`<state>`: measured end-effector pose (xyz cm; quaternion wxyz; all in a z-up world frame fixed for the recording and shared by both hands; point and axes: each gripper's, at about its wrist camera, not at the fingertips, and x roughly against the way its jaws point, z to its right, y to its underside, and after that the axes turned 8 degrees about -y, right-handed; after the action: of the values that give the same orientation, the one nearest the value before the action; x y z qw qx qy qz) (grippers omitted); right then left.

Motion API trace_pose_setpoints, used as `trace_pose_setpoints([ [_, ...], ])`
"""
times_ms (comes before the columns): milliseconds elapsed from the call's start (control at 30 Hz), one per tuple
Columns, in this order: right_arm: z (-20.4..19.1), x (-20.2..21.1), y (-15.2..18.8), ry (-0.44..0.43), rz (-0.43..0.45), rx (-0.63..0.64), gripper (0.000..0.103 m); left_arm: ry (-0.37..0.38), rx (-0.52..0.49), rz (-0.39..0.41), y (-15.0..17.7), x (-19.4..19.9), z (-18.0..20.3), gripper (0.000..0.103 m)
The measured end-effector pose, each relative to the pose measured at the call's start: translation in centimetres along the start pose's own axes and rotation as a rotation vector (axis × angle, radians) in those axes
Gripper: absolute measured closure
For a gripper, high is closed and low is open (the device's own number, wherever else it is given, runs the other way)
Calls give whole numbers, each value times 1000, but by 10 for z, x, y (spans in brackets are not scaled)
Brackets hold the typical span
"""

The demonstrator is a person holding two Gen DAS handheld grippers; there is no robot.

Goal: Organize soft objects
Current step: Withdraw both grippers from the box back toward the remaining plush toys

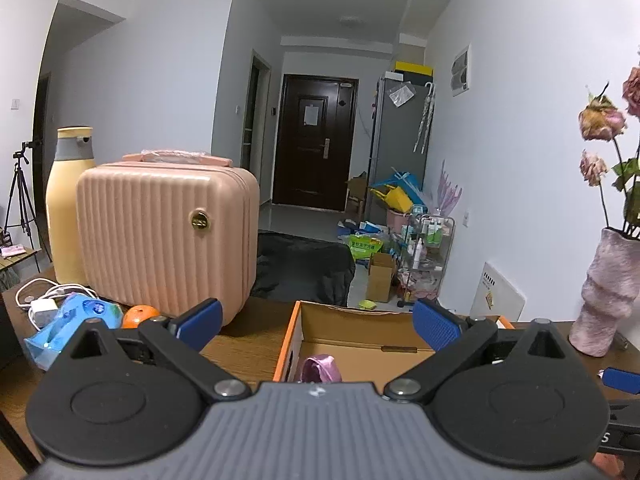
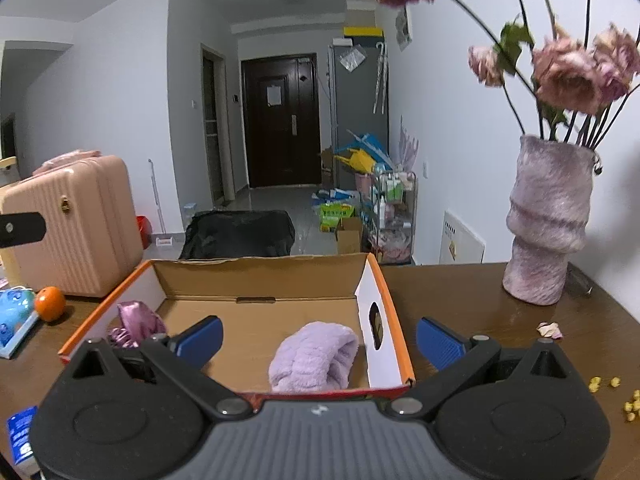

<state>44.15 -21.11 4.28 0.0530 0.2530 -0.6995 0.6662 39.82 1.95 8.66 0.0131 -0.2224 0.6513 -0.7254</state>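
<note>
Right wrist: brown wooden table (image 2: 472, 300), hallway, dark door (image 2: 282, 120) beyond.

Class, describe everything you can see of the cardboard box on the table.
The cardboard box is open-topped, plain brown inside, with orange-edged white outer walls and a dark oval hole in its right wall. It rests flat on the wooden table. Inside lie a fluffy lilac cloth near the right wall and a shiny pink fabric item at the left.

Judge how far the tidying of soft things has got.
Done: a lilac towel and a shiny pink cloth lie in the cardboard box. In hand: nothing; the left tool and right tool are open. Left: no other loose soft things are visible.
</note>
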Motion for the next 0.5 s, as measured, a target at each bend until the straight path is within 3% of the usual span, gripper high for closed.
trace_pose_setpoints([
  [500,-29,68,24,-12,45,37,0,30,-46,14,15,68,-34,0],
])
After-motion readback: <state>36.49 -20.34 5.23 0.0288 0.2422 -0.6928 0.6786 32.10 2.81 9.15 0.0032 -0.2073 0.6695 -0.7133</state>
